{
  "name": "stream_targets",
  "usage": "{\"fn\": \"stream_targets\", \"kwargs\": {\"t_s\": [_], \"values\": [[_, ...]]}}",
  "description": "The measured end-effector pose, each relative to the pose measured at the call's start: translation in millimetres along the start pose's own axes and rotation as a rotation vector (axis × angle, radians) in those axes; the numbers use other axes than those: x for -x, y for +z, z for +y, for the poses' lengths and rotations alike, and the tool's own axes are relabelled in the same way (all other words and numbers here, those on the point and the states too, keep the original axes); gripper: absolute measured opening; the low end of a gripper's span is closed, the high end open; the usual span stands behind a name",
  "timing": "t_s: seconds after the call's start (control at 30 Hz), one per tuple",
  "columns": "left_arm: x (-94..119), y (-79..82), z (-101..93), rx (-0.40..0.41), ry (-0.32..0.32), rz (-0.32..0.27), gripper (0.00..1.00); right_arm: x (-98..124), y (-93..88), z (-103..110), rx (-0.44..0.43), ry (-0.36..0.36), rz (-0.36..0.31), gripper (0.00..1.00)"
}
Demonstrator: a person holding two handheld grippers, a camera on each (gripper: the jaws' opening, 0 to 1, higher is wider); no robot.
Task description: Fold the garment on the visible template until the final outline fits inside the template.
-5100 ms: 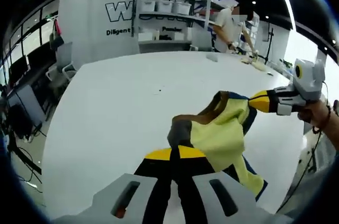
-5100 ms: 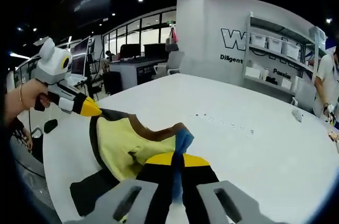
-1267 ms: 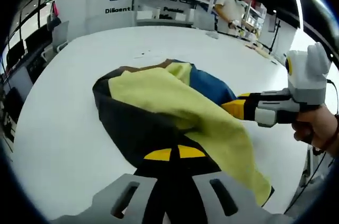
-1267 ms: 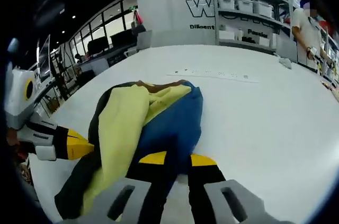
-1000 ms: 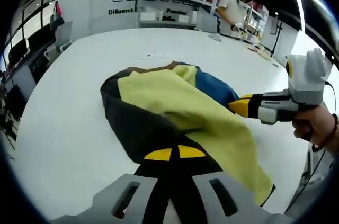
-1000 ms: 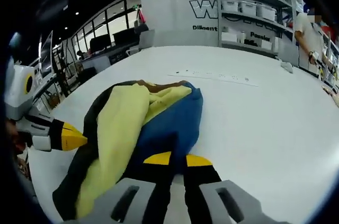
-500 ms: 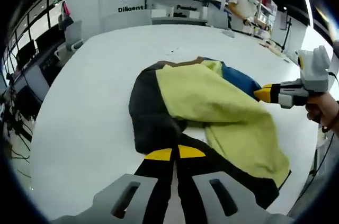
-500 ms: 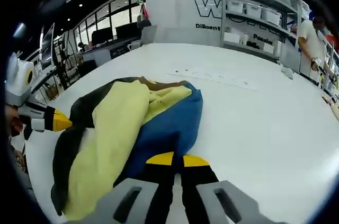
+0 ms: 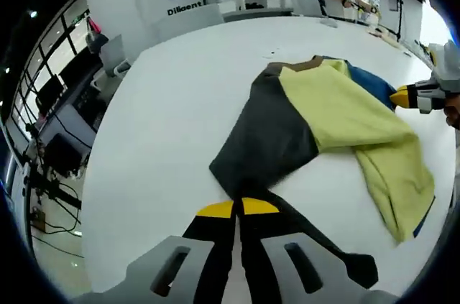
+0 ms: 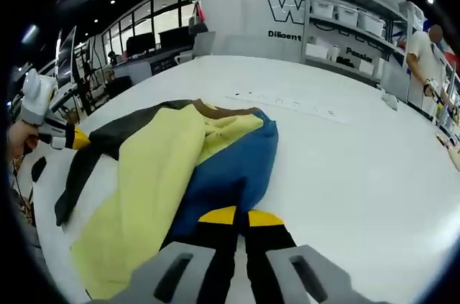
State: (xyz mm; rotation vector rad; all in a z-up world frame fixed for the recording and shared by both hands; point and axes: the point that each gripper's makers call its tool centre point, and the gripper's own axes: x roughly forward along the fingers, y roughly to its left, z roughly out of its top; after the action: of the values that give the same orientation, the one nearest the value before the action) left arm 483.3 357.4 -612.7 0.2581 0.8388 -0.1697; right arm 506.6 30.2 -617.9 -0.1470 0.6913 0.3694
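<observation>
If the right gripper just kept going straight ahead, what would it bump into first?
The right gripper is already shut on the garment, so more of its blue panel comes first, then probably bare white table; depth is unclear.

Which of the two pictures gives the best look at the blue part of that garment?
The right gripper view: the blue panel of the yellow, blue and dark garment runs broad and unobstructed up from the jaws. The left gripper view shows just a blue sliver behind the yellow cloth.

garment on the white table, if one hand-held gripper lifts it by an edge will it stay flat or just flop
Probably flops: the garment lies in soft folds and creases on the table, so it looks limp. It likely stretches and slides rather than lifting whole, as its dark sleeve already trails out toward the left hand-held gripper.
</observation>
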Motion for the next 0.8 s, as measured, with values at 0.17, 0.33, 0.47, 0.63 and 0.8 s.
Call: {"fn": "stream_targets", "kwargs": {"t_s": [0.17,0.33,0.47,0.63,0.8], "values": [[-8.1,1.6,23.7,-0.04,0.033,0.036,0.0,0.9,-1.3,-2.0,0.006,0.002,0.009,0.0],[-14.5,5.3,33.0,-0.073,0.037,0.051,0.0,2.2,-1.8,-3.1,0.025,0.017,0.008,0.0],[-21.0,6.6,41.6,-0.086,0.053,0.064,0.0,3.9,-3.4,-7.8,0.024,0.013,0.016,0.0],[-27.3,12.6,54.8,-0.088,0.066,0.076,0.0,6.3,-4.4,-16.2,0.027,0.011,0.028,0.0],[-31.4,26.1,63.4,-0.147,0.091,0.085,0.0,9.1,-3.1,-16.7,0.05,0.022,0.035,0.0]]}}
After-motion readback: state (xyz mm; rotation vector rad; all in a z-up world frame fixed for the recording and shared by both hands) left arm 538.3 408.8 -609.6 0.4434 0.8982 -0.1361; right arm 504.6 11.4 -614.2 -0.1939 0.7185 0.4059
